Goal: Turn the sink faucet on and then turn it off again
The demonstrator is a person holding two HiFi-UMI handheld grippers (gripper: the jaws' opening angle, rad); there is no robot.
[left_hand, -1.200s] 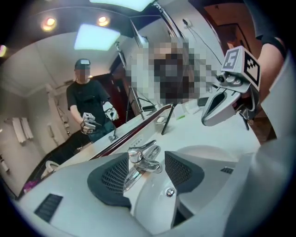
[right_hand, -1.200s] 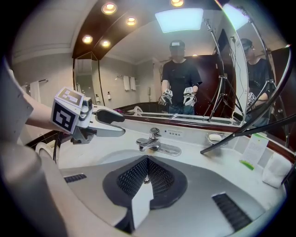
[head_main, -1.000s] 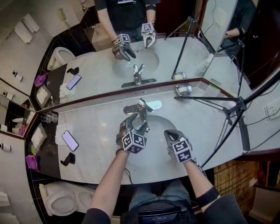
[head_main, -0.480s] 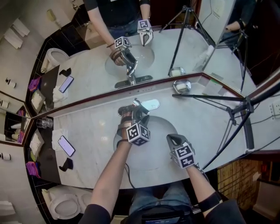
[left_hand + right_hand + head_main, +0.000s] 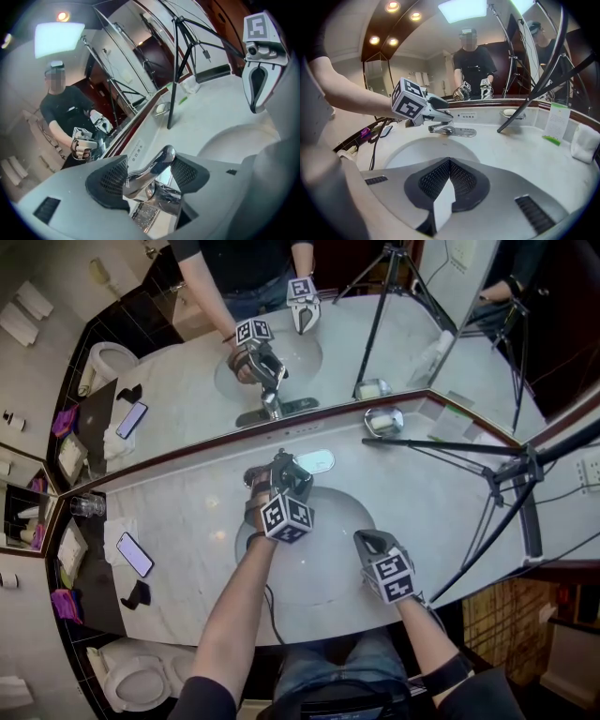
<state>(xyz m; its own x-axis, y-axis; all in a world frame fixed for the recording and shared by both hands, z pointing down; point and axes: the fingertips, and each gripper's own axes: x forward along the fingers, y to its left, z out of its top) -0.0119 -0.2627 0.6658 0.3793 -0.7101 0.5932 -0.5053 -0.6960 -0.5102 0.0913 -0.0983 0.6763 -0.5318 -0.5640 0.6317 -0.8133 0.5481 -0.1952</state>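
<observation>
Left tool (image 5: 149,169) nearer faucet (image 5: 452,131); tripod (image 5: 441,448) beside

Left gripper (image 5: 150,174) clamped, right gripper (image 5: 449,174) closed

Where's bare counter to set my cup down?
Bare marble lies between the phone and the sink basin, and more between basin and tripod, in front of the soap dish. Crowded: the faucet handle, clamped in the left gripper, and the left end by the glasses.
</observation>
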